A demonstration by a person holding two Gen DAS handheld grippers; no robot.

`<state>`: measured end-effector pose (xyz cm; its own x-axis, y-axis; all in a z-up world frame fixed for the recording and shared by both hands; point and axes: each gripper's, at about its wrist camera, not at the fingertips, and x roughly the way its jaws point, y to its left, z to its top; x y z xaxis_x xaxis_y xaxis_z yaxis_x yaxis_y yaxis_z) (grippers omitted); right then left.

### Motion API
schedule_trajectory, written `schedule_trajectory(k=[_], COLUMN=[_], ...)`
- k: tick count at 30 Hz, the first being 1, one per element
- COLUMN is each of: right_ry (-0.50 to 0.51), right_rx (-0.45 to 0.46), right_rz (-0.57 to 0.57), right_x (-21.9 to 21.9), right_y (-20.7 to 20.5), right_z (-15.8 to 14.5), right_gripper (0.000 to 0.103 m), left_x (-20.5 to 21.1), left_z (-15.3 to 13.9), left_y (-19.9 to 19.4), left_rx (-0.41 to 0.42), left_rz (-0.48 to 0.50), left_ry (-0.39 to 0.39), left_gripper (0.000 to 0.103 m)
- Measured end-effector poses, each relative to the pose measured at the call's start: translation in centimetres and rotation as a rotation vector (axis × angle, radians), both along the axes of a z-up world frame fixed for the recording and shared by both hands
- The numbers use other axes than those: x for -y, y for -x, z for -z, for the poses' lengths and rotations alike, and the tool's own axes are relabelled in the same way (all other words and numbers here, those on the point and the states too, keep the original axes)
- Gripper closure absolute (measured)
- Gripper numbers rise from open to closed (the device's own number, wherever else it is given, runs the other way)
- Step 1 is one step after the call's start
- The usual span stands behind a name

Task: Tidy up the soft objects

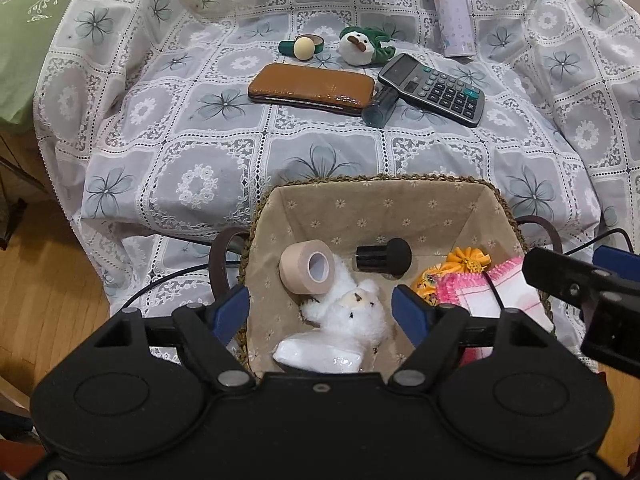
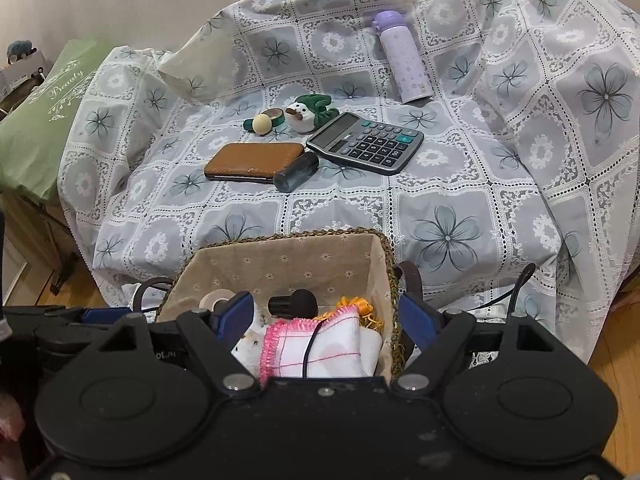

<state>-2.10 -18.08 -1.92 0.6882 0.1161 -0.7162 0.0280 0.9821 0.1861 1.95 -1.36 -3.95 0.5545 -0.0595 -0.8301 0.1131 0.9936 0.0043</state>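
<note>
A woven basket [image 1: 380, 179] with a flowered lining stands at the near edge of the covered seat. Inside lie a white plush bear [image 1: 352, 312], a beige tape roll [image 1: 306, 272], a black puff applicator [image 1: 384, 258], an orange scrunchie [image 1: 468, 260] and a pink-edged white cloth [image 1: 480, 288]. My left gripper [image 1: 322, 310] hangs open over the bear, its pads clear of it. Over the same basket [image 2: 296, 236], my right gripper [image 2: 328, 318] is open above the pink-edged cloth [image 2: 320, 344] without pressing on it. Farther back on the seat sits a green-and-white plush bird [image 1: 360, 46].
On the lace cover [image 1: 180, 152] lie a brown wallet [image 1: 312, 88], a calculator [image 1: 432, 90], a dark vial [image 1: 378, 108], a lilac bottle [image 1: 452, 12] and a green ring with a ball [image 1: 304, 46]. A green pillow [image 1: 24, 40] is at the left. Wooden floor shows below.
</note>
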Motion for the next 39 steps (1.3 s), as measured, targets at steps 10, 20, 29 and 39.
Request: schedule_trajectory(k=[10,20,29,39], right_ry=[-0.004,-0.001,0.003,0.033], right_rx=[-0.005,-0.002,0.004,0.044], right_rz=[0.009,0.016,0.028,0.044], right_x=[0.3,0.4,0.5,0.5], right_y=[0.0,-0.1,-0.2,-1.5], right_z=[0.1,0.1,0.1,-0.4], right_gripper=[0.023,0.023,0.023,0.021], left_x=[-0.1,-0.1,-0.2,-0.2], left_z=[0.1,0.1,0.1,0.1], left_y=[0.1,0.1,0.1,0.1], left_rx=[-0.004,-0.01,-0.01,-0.008], left_rz=[-0.005,-0.01,-0.014,-0.014], left_ry=[-0.001,-0.007,-0.008,-0.014], left_gripper=[0.028,0.027,0.027,0.027])
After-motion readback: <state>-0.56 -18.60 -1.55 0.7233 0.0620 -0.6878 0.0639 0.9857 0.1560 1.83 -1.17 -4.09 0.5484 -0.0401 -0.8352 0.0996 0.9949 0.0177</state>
